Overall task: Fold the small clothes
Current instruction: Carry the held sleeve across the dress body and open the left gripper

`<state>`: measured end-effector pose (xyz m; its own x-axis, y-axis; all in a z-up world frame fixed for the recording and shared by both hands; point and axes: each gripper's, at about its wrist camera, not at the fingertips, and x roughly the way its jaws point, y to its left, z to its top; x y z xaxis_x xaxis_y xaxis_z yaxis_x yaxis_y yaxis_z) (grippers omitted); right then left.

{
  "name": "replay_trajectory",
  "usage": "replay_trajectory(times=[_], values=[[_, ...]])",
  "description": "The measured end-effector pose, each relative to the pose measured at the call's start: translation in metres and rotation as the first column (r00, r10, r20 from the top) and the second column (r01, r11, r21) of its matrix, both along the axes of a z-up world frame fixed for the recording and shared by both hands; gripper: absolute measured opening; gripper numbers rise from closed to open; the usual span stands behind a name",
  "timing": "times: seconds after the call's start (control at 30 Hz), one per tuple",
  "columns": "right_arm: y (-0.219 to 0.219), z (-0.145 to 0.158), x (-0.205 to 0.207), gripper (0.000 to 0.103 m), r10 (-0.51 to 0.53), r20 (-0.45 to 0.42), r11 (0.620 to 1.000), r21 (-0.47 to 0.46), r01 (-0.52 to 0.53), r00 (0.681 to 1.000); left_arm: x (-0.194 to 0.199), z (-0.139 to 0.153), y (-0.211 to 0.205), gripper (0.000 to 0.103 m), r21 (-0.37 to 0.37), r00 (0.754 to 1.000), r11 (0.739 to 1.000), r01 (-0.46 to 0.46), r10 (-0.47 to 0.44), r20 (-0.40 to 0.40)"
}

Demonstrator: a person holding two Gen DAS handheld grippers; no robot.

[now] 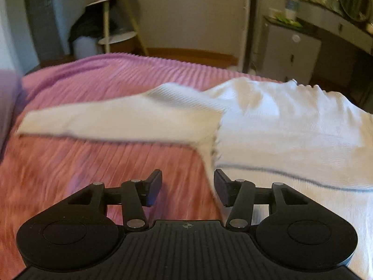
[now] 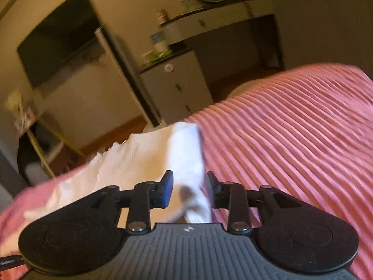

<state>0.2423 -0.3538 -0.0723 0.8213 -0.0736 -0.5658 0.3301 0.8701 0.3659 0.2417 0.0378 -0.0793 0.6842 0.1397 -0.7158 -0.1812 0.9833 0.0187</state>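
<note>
A white ribbed knit sweater [image 1: 279, 126] lies spread on a pink ribbed bedspread [image 1: 98, 158]. One sleeve [image 1: 112, 119] stretches out to the left. My left gripper [image 1: 187, 190] is open just above the bed, at the sweater's side edge below the armpit, with nothing between its fingers. In the right wrist view the sweater [image 2: 139, 163] lies left of centre, and a narrow part of it [image 2: 188, 163] runs between the open fingers of my right gripper [image 2: 189, 190]. The fingers stand apart from the fabric.
The pink bedspread [image 2: 291, 128] extends to the right. Beyond the bed's far edge stand a white drawer cabinet [image 1: 291, 51], a dressing table with a round mirror [image 1: 354, 0], and a round tiered side stand [image 1: 112, 23]. Both views are motion-blurred.
</note>
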Motion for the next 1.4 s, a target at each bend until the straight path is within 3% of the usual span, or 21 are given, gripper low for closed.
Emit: replay_trajectory(times=[0.17, 0.2, 0.23, 0.33, 0.43, 0.53, 0.7, 0.77, 0.87, 1.0, 1.03, 1.13, 1.2, 1.27, 1.33, 1.4], values=[[0.003, -0.010, 0.053, 0.030, 0.079, -0.133, 0.987, -0.131, -0.096, 0.988, -0.005, -0.012, 0.004, 0.054, 0.053, 1.000, 0.999, -0.006, 0.004, 0.023], [0.003, -0.014, 0.061, 0.027, 0.090, -0.159, 0.983, -0.145, -0.113, 0.983, -0.005, -0.012, 0.008, 0.054, 0.051, 0.999, 0.999, -0.014, 0.012, 0.031], [0.004, -0.018, 0.068, 0.015, 0.091, -0.181, 0.979, -0.165, -0.122, 0.979, -0.003, -0.014, 0.010, 0.054, 0.034, 0.999, 0.999, -0.021, 0.019, 0.033], [0.008, -0.034, 0.092, 0.013, 0.042, -0.242, 0.953, -0.283, -0.112, 0.969, 0.002, -0.023, 0.025, 0.054, -0.049, 0.999, 0.997, -0.054, 0.054, 0.007], [0.007, -0.041, 0.109, 0.014, -0.029, -0.244, 0.941, -0.334, -0.056, 0.969, 0.003, -0.027, 0.028, 0.058, -0.051, 0.998, 0.997, -0.054, 0.055, 0.015], [0.008, -0.032, 0.099, 0.014, -0.075, -0.186, 0.963, -0.269, 0.023, 0.980, 0.002, -0.025, 0.028, 0.059, -0.064, 0.998, 0.996, -0.053, 0.055, 0.019], [0.038, -0.022, 0.043, 0.017, 0.007, -0.099, 0.969, -0.245, -0.032, 0.995, 0.004, -0.026, 0.030, 0.064, -0.090, 0.999, 0.995, -0.048, 0.050, 0.018], [0.046, -0.027, 0.034, 0.018, 0.012, -0.109, 0.963, -0.266, -0.041, 0.994, 0.004, -0.026, 0.031, 0.065, -0.099, 0.999, 0.994, -0.043, 0.045, 0.017], [0.044, -0.044, 0.038, 0.022, 0.023, -0.192, 0.962, -0.262, -0.074, 0.981, 0.003, -0.027, 0.031, 0.069, -0.111, 1.000, 0.993, -0.028, 0.029, 0.009], [0.046, -0.020, 0.026, 0.023, -0.027, -0.183, 0.971, -0.237, -0.017, 0.983, 0.002, -0.026, 0.033, 0.073, -0.136, 1.000, 0.990, -0.025, 0.026, 0.005], [0.051, -0.012, 0.010, 0.029, -0.018, -0.149, 0.977, -0.211, -0.014, 0.989, 0.002, -0.026, 0.034, 0.074, -0.147, 1.000, 0.989, -0.028, 0.029, 0.007], [0.076, -0.010, -0.032, 0.063, 0.044, -0.140, 0.980, -0.185, -0.070, 0.989, 0.003, -0.025, 0.038, 0.075, -0.177, 0.999, 0.984, -0.034, 0.036, 0.009], [0.096, -0.021, -0.066, 0.065, 0.097, -0.179, 0.972, -0.195, -0.132, 0.979, 0.004, -0.023, 0.042, 0.075, -0.198, 0.999, 0.980, -0.032, 0.034, 0.008], [0.110, -0.036, -0.089, 0.077, 0.121, -0.233, 0.964, -0.205, -0.170, 0.965, 0.004, -0.019, 0.053, 0.075, -0.249, 0.999, 0.968, -0.037, 0.040, 0.008], [0.117, -0.045, -0.107, 0.084, 0.115, -0.212, 0.957, -0.237, -0.165, 0.970, 0.004, -0.015, 0.072, 0.075, -0.322, 0.997, 0.945, -0.064, 0.072, 0.014], [0.116, -0.044, -0.112, 0.094, 0.100, -0.205, 0.969, -0.201, -0.142, 0.974, 0.002, -0.011, 0.096, 0.075, -0.382, 0.991, 0.917, -0.115, 0.131, 0.016]])
